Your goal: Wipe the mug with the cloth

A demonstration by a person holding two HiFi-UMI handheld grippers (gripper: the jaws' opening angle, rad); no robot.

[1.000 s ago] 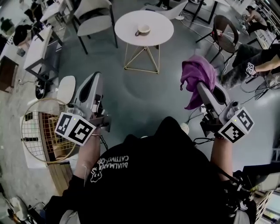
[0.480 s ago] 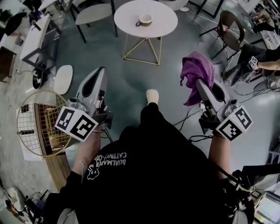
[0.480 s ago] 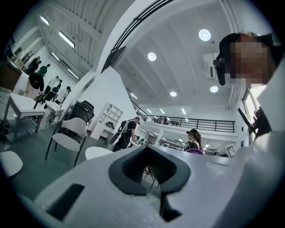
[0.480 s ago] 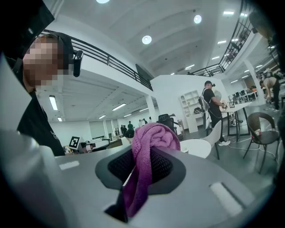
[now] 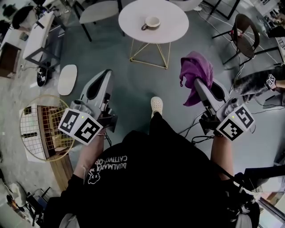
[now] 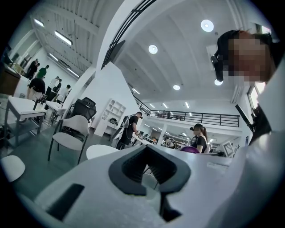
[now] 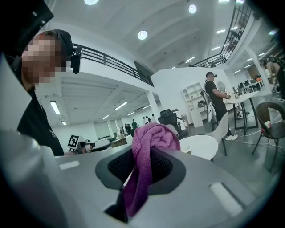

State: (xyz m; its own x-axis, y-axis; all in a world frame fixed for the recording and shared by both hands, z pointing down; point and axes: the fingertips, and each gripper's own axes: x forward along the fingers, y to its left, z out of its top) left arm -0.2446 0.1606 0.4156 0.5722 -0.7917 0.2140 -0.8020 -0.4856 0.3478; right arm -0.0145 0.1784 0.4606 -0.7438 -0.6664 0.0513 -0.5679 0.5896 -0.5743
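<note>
Purple cloth [image 5: 195,73] clamped in the right hand-held gripper [image 5: 199,84], draped over its tip | both forearms reach forward, side by side | left hand-held gripper [image 5: 106,75] clenched, empty | mug [image 5: 152,22] stands on the round surface [image 5: 173,31], well apart | right jaw tips hidden under cloth in head view

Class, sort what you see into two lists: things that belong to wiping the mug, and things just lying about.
Belongs to the job: mug on the round table; purple cloth gripped in the right tongs.

Lying about: wire basket; white chair; brown chair.
</note>
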